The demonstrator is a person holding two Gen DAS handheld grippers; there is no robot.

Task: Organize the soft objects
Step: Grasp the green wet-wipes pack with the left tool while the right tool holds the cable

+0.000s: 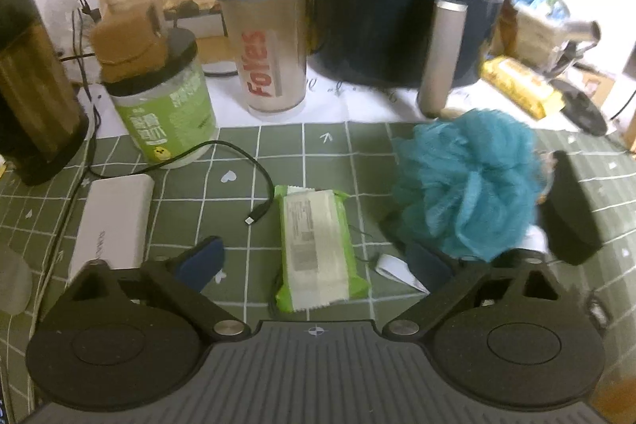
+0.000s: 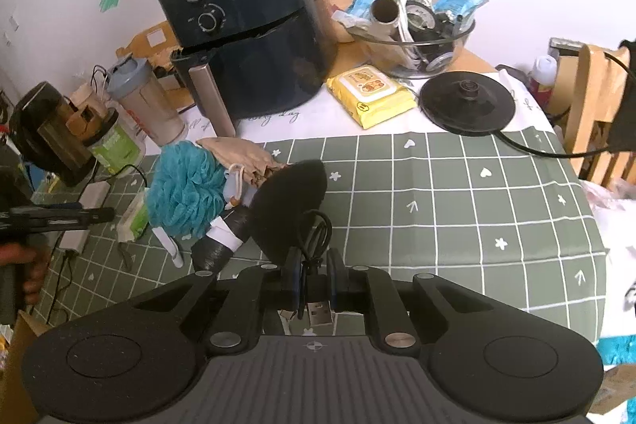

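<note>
The left gripper (image 1: 318, 257) hovers low with fingers wide over the green wipes pack (image 1: 320, 249). The right gripper (image 2: 314, 279) pinches a coiled black cable (image 2: 316, 237). The teal loofah (image 1: 465, 181) lies on the checked cloth (image 2: 457, 193); the shaker bottle (image 1: 266, 38) reads "Foltes", uncertainly.

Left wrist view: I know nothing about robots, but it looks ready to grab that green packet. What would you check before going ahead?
1. Left tool open: ok, its jaws are spread wide.
2. Green wipes pack lined up between the fingers: ok, it lies flat on the checked cloth.
3. Charging cable clear of the pack: cannot tell, it curves right past the pack's corner.
4. Teal bath pouf out of the way: not ok, it crowds one finger.
5. Right tool free to help: not ok, it is shut on a coiled black cable.
</note>
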